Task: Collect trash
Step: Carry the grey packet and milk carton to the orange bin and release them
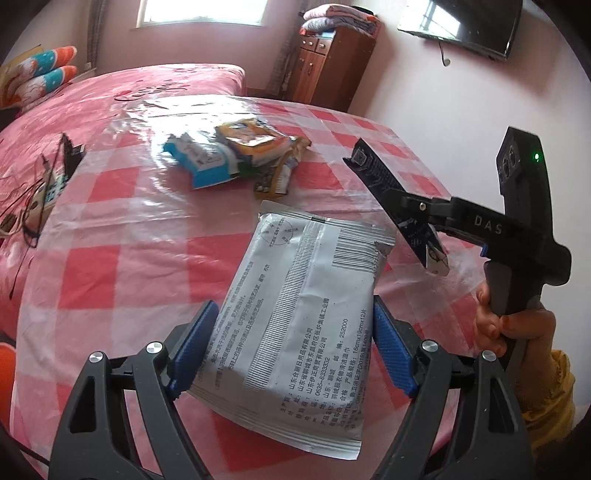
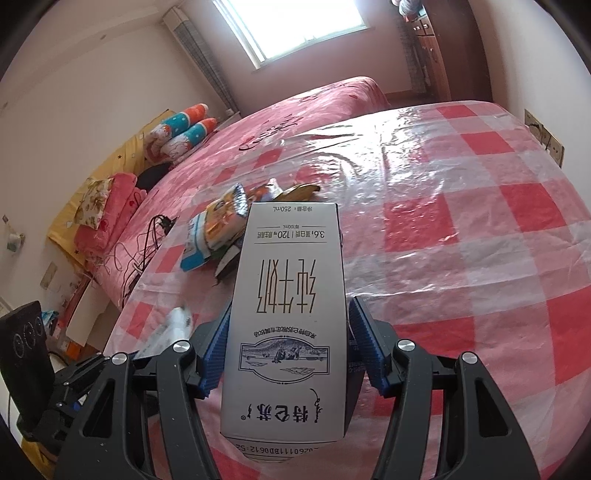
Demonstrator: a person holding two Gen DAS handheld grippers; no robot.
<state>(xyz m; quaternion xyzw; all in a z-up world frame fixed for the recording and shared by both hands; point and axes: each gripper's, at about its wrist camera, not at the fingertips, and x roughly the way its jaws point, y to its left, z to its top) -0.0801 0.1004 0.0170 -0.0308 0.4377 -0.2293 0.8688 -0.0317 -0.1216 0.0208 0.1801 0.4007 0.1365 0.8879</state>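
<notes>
My left gripper (image 1: 293, 332) is shut on a silver wet-wipe packet (image 1: 303, 317) with black print, held above the red-and-white checked table (image 1: 122, 258). My right gripper (image 2: 290, 339) is shut on a grey milk carton (image 2: 290, 310), held above the same table (image 2: 461, 229). In the left wrist view the right gripper (image 1: 424, 221) shows at the right with the dark carton (image 1: 391, 199) in it. A pile of snack wrappers (image 1: 236, 155) lies on the far part of the table; it also shows in the right wrist view (image 2: 221, 229).
A pink bed (image 2: 295, 110) stands behind the table, with pillows (image 2: 181, 129) and cables (image 1: 33, 199) on it. A wooden cabinet (image 1: 328, 62) with folded bedding and a wall TV (image 1: 469, 26) are at the back. A clear plastic sheet covers the tablecloth.
</notes>
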